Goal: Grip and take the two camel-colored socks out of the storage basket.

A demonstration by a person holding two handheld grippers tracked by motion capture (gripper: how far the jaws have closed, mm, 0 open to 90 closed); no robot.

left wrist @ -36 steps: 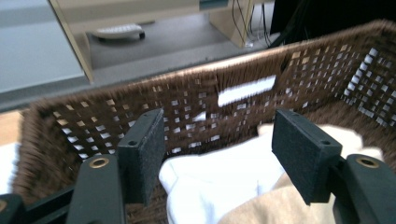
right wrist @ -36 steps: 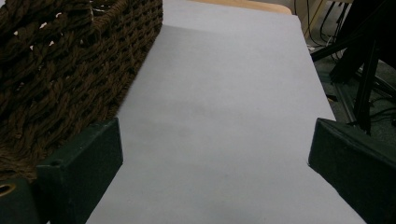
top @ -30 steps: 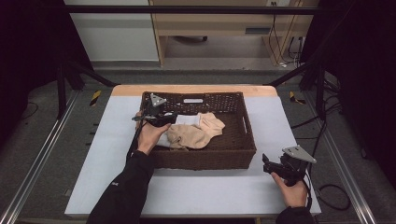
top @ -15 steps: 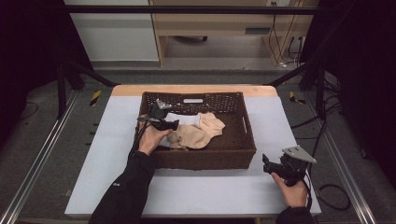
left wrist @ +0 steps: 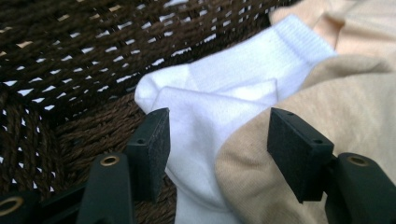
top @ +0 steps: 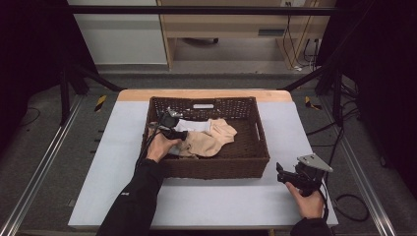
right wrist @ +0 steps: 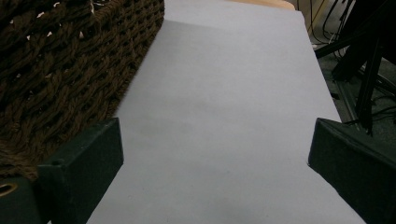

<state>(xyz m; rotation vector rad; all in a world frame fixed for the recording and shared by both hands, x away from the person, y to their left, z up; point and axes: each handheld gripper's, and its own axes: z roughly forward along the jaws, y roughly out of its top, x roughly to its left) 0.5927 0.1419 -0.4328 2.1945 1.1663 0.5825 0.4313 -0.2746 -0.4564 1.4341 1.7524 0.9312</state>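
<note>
One dark woven basket [top: 211, 164] is sitting on the grey table [top: 98, 196], holding socks — two white socks [left wrist: 210, 116] overlapping toward its left wall and a beige heap [top: 209, 140] at its middle, count unclear. The left gripper [left wrist: 217, 154] is reaching inside the basket, jaws spread around the white and beige edges. The right gripper [top: 281, 174] is resting just right of the basket's near corner — jaws wide apart, holding nothing.

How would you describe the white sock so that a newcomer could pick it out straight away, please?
Find the brown woven basket on the grey table. In its left half, by the open left gripper, lies the white sock. It is the only white item, partly overlapped by beige socks.
</note>
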